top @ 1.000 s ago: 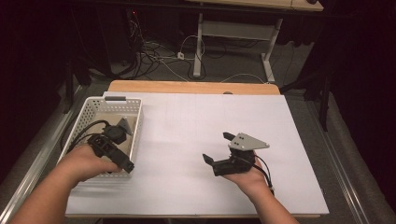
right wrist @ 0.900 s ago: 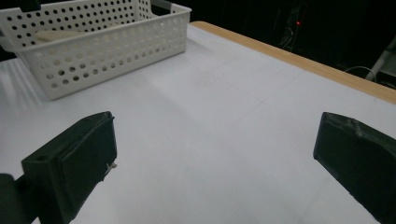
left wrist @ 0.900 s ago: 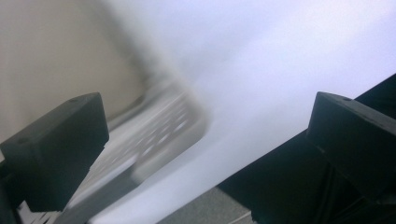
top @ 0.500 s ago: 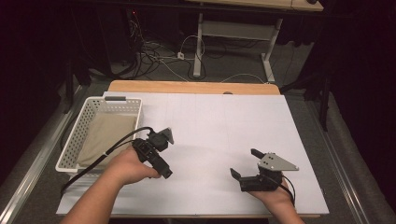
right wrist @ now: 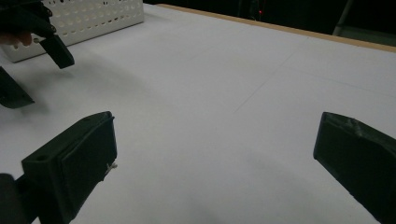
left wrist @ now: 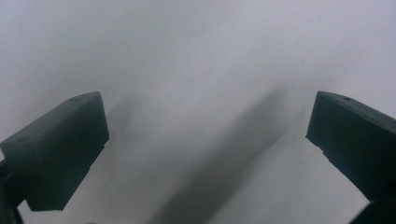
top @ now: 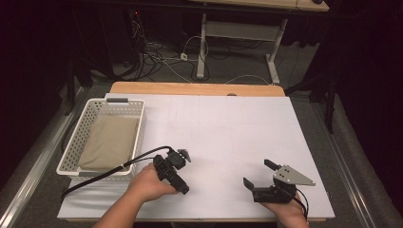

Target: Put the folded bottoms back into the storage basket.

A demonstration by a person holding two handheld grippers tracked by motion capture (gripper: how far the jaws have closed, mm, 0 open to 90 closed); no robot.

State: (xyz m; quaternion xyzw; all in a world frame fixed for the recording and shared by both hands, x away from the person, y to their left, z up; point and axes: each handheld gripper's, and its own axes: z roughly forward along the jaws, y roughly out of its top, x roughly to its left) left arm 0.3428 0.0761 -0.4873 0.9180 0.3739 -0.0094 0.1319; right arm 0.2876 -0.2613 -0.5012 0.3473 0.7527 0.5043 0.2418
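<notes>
**Inspector:** Status of the item, please.

**Assistant:** The folded beige cloth [top: 108, 142] lies flat inside the white basket [top: 76, 141], at about nine o'clock on the table [top: 228, 123]. It covers most of the basket floor and looks settled, with no corner over the rim. Nothing is touching it.

**Inspector:** And the tools?

**Assistant:** The left gripper [top: 183, 155] sits just beside the basket's near right corner, at roughly seven o'clock, low over the bare white surface. In the left gripper view its jaws stand wide apart with nothing between them, only blank tabletop. The right gripper [top: 259, 173] is at about five o'clock, well apart from the basket; its jaws are likewise spread and empty in the right gripper view, where the basket wall [right wrist: 88, 18] and the other tool [right wrist: 56, 49] appear farther off.

**Inspector:** Your assessment of progress?

**Assistant:** Judging by the layout, the placing of the cloth into the basket appears complete. No other loose item lies on the table. What seems left, if anything, is to park both tools clear of the basket. I see no fault to record.
</notes>
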